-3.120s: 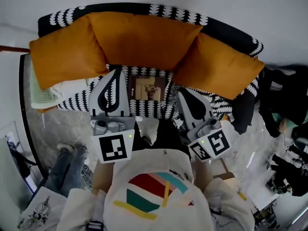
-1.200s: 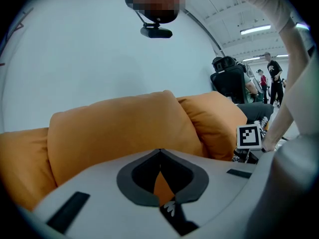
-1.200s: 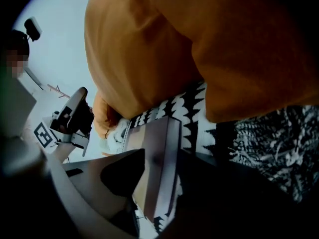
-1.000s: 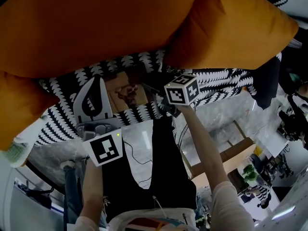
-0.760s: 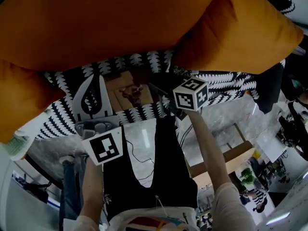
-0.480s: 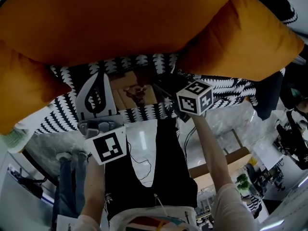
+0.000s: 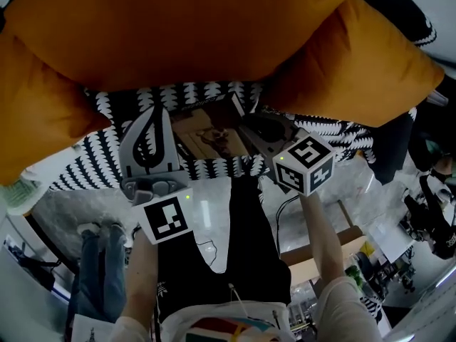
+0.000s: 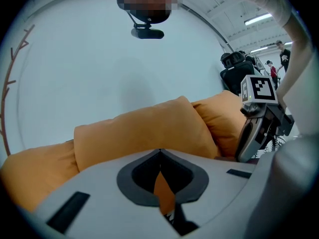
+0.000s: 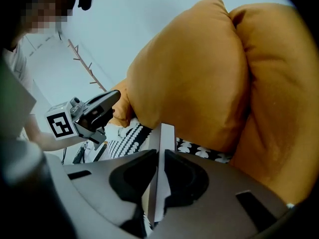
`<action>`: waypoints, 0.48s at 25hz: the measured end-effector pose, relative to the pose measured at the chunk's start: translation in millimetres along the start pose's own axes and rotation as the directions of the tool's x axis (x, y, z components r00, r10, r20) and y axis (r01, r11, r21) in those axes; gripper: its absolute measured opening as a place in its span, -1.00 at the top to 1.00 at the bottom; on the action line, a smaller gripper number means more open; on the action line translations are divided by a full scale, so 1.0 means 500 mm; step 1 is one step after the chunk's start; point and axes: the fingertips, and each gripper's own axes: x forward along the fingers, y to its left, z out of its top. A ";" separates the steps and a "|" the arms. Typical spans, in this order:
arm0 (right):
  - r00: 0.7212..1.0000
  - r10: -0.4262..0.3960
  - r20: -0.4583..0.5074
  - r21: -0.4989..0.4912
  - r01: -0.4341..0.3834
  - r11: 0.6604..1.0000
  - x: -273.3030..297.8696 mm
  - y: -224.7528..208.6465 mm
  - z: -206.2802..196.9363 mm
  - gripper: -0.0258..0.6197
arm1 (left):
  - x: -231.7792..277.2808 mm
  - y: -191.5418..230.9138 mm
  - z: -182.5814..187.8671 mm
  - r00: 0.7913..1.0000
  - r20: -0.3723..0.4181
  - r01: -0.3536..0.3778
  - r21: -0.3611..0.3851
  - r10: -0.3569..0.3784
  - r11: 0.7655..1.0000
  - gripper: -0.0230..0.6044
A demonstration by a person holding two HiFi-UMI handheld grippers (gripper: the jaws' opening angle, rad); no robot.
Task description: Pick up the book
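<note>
The book [image 7: 210, 135], thin with a brown picture cover, is tilted up off the black-and-white patterned sofa seat [image 7: 107, 144], in front of the orange cushions. My right gripper [image 7: 246, 125] grips its right edge. In the right gripper view the book [image 9: 164, 138] stands edge-on between the jaws of that gripper [image 9: 160, 154], which are closing on it, pads against both faces. My left gripper [image 7: 158, 111] hovers just left of the book with its tips together and nothing in it. In its own view the left gripper [image 8: 160, 152] faces the cushions.
Three big orange cushions [image 7: 185, 27] [image 7: 349, 70] [image 7: 35, 120] lean on the sofa back right behind the book. A white folded cloth [image 7: 21, 191] lies at the sofa's left end. On the floor are a cardboard box [image 7: 328, 255] and someone's jeans-clad legs [image 7: 100, 262].
The right gripper has rolled and risen with the book's right edge between its jaws, and the book has tipped up off the seat. The left gripper rose slightly.
</note>
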 end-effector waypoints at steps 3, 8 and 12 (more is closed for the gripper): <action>0.999 -0.050 0.012 -0.037 0.050 0.998 -0.028 0.014 0.019 0.76 | -0.008 0.009 0.025 1.000 0.014 -0.015 0.009 0.015 1.000 0.90; 0.989 -0.134 0.065 -0.053 0.137 0.989 -0.102 0.041 0.071 0.81 | -0.031 0.032 0.089 0.999 0.026 -0.037 -0.004 0.037 0.999 0.90; 0.966 -0.189 0.177 -0.047 0.200 0.979 -0.186 0.074 0.156 0.83 | -0.057 0.060 0.170 0.996 0.070 -0.047 0.002 0.047 0.999 0.90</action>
